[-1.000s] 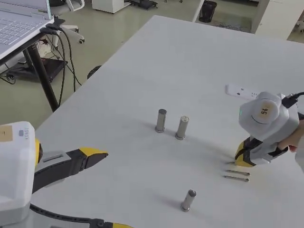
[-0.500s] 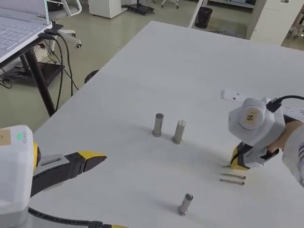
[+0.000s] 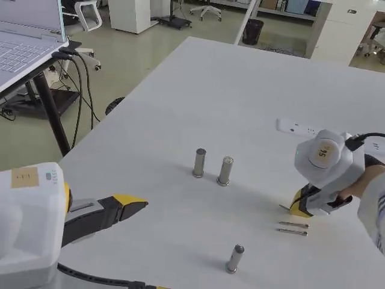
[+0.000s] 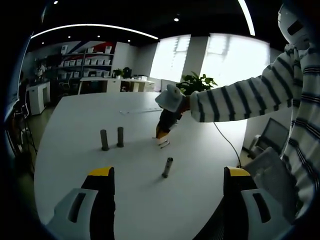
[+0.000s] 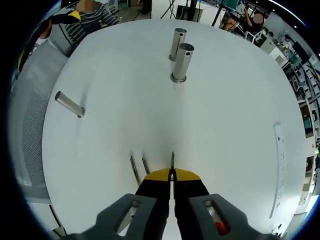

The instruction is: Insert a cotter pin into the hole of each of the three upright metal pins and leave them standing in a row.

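1. Left gripper (image 3: 139,245): nearest the person, at 7 o'clock in the head view. Jaws stand wide apart and hold nothing.
2. Near metal pin (image 3: 234,257): stands alone at 6 o'clock, apart from the other two.
3. Loose cotter pins (image 3: 293,227): two lie flat, side by side, at 4 o'clock.
4. Right gripper (image 5: 171,175): just beyond them, jaws clamped on the held cotter pin (image 5: 172,159), which projects forward from the tips.
5. Far metal pins (image 3: 212,167): two stand close together at 12 o'clock.

Handling: the cotter pin is probably light, stiff and slick, and it may pivot between the jaws. Grip one end and leave the shank free. The metal pins probably tip easily. Steady one low on the body before inserting.
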